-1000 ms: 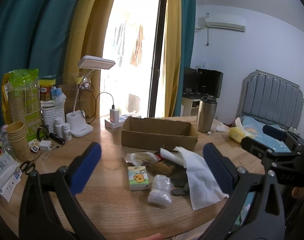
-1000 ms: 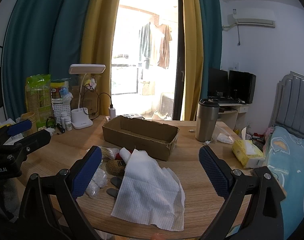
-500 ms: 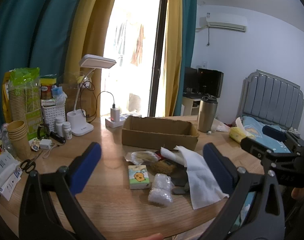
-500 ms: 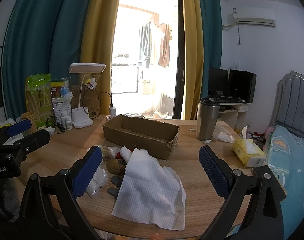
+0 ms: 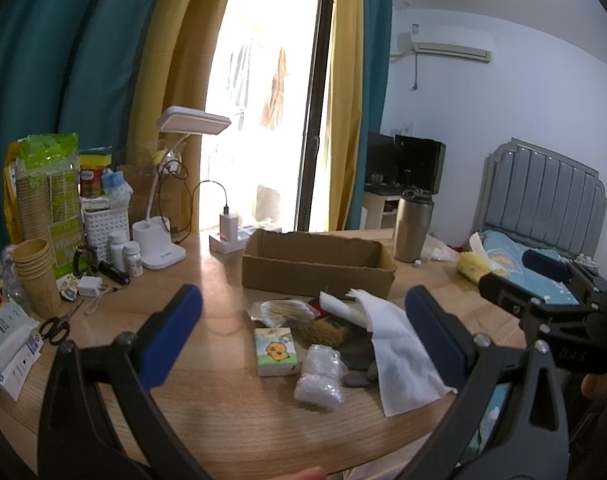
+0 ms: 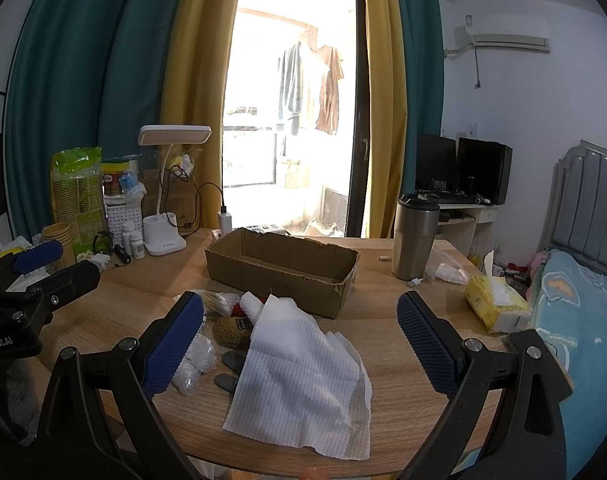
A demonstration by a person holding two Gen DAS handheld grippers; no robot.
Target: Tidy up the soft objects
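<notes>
A white cloth lies on the wooden table, draped over a brown plush toy and grey pieces. It also shows in the left wrist view. Beside it lie a bubble-wrap bundle, a small tissue pack with a cartoon and a bag of cotton swabs. An open cardboard box stands behind the pile. My left gripper is open above the near table edge, facing the pile. My right gripper is open over the cloth, holding nothing.
A steel tumbler and a yellow tissue pack stand at the right. A desk lamp, bottles, paper cups, scissors and packets crowd the left. A bed lies beyond the table's right edge.
Both views have shifted only slightly; the pile sits a little nearer in the left wrist view. Both grippers stay open and empty.
</notes>
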